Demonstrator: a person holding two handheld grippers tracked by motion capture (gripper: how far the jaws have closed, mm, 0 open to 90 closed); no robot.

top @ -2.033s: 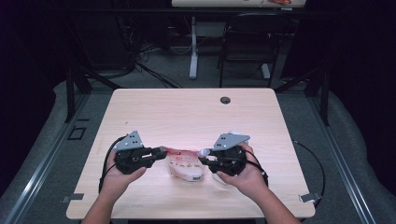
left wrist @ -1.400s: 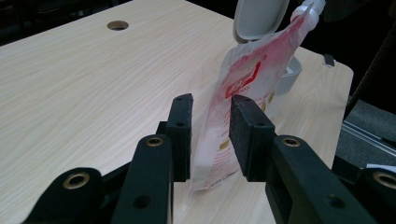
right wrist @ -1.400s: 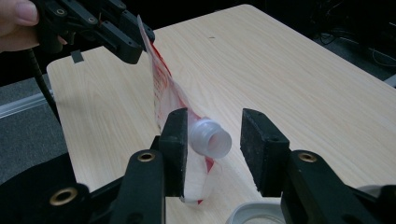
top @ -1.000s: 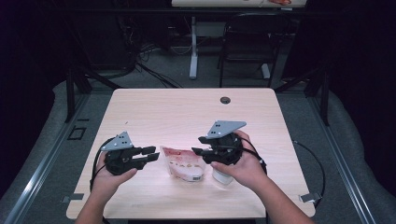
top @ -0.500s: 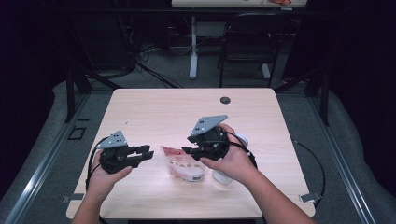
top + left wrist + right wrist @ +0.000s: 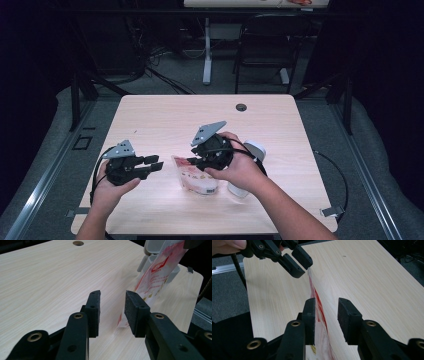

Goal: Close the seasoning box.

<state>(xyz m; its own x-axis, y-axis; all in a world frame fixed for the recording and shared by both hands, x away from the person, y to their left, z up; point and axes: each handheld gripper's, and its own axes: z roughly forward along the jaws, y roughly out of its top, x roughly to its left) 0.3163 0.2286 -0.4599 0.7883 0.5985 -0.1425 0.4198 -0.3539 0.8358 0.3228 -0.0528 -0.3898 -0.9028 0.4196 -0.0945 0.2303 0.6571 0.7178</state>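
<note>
The printed snack pouch (image 6: 196, 178) is looking light, crinkly and slippery; right gripper (image 6: 325, 315) is closing around its top edge, unpinched, left gripper (image 6: 112, 311) gaping empty at nine o'clock.

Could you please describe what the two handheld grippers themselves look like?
Both the left gripper and the right gripper are matte black, with two flat rectangular jaws on arms with brass-coloured rivets. Each carries a grey three-cornered plate on top and trails a black cable. The forearms are bare.
</note>
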